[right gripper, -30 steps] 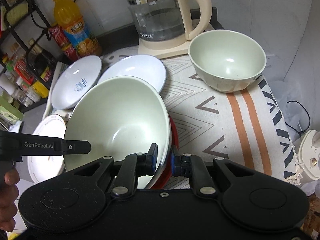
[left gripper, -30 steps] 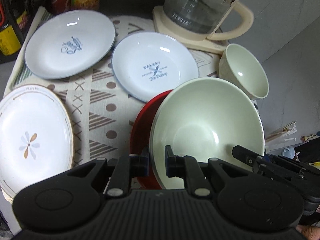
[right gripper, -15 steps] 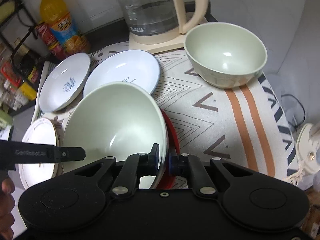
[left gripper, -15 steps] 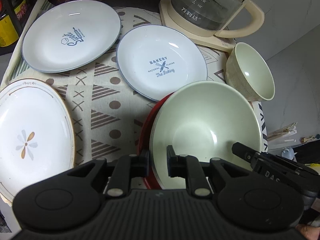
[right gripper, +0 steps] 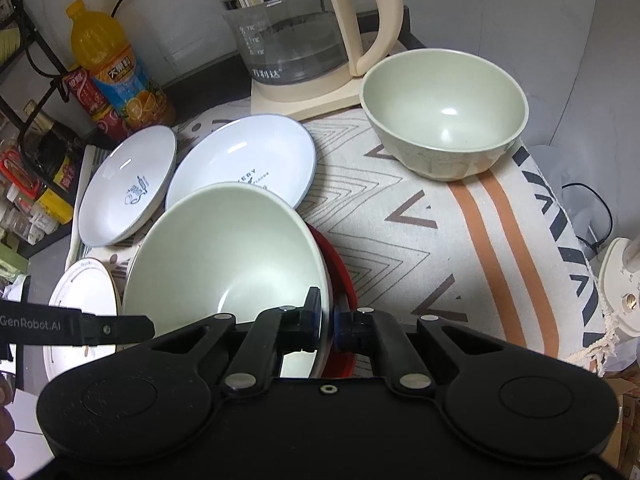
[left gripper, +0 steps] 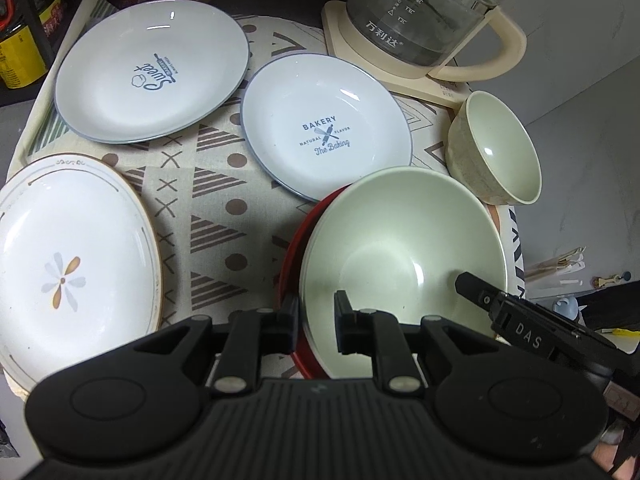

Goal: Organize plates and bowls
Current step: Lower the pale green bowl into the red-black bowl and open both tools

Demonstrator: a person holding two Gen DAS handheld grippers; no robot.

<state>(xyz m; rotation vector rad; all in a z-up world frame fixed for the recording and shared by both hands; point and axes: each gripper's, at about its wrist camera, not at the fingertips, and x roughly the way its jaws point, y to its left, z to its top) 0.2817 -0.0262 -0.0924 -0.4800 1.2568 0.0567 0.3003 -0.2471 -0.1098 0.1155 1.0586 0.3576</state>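
A large pale green bowl [left gripper: 404, 248] sits nested in a red bowl [left gripper: 294, 248]. My left gripper [left gripper: 316, 320] is shut on the near rims of the stack. My right gripper [right gripper: 327, 322] is shut on the stack's right rim, seen in the right wrist view with the green bowl [right gripper: 224, 264] and red bowl [right gripper: 340, 268]. A smaller green bowl [left gripper: 496, 152] [right gripper: 444, 116] stands at the back right. A "Bakery" plate [left gripper: 324, 128] [right gripper: 244, 160], a "Sweet" plate [left gripper: 152, 68] [right gripper: 128, 188] and an oval flower plate [left gripper: 68, 268] [right gripper: 80, 304] lie on the cloth.
A glass kettle on a cream base [left gripper: 416, 24] [right gripper: 304, 40] stands at the back. An orange juice bottle [right gripper: 116, 72] and cans stand at the back left beside a black rack [right gripper: 28, 128]. The patterned cloth [right gripper: 460, 232] ends at the table's right edge.
Both grippers kept their hold on the stacked bowls. The stack and both cameras rose and drew back a little, so more of the table shows.
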